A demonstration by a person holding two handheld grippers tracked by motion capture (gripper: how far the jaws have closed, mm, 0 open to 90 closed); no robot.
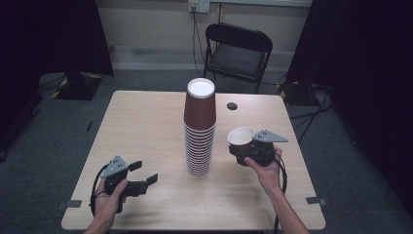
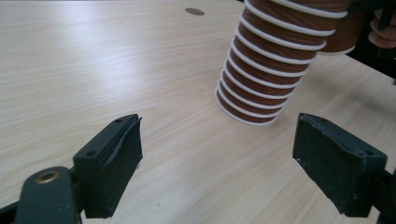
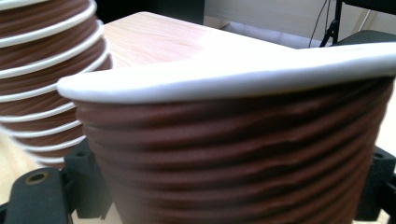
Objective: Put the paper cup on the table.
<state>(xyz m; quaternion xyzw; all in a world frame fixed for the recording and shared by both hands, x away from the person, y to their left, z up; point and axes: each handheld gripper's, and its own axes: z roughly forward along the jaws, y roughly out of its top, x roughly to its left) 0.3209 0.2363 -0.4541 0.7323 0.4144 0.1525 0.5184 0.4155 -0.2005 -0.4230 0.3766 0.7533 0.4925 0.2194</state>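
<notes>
Pale wood-grain covers the table [image 1: 146, 126], which stands on grey carpet with a black folding chair [image 1: 237, 48] behind its far edge. At the near left corner, the left gripper [image 1: 144, 172] sits low over the tabletop in the person's left hand [image 1: 108, 201], its jaws spread wide with nothing between them (the left gripper view shows bare wood between the two black pads [image 2: 119, 163]). Toward the middle stands a tall stack of brown paper cups [image 1: 199, 129], rims down and white-edged, the topmost cup's white base facing up. Just right of the stack, the right gripper [image 1: 242, 148] is closed on a single brown cup [image 1: 241, 137], held mouth-up and lifted clear of the table, near the stack but not touching it. From the right gripper view that cup's ribbed wall [image 3: 243, 154] sits between the jaws, with the stack [image 3: 46, 70] behind to its left. A small dark round hole [image 1: 232, 106] marks the table's far side.
</notes>
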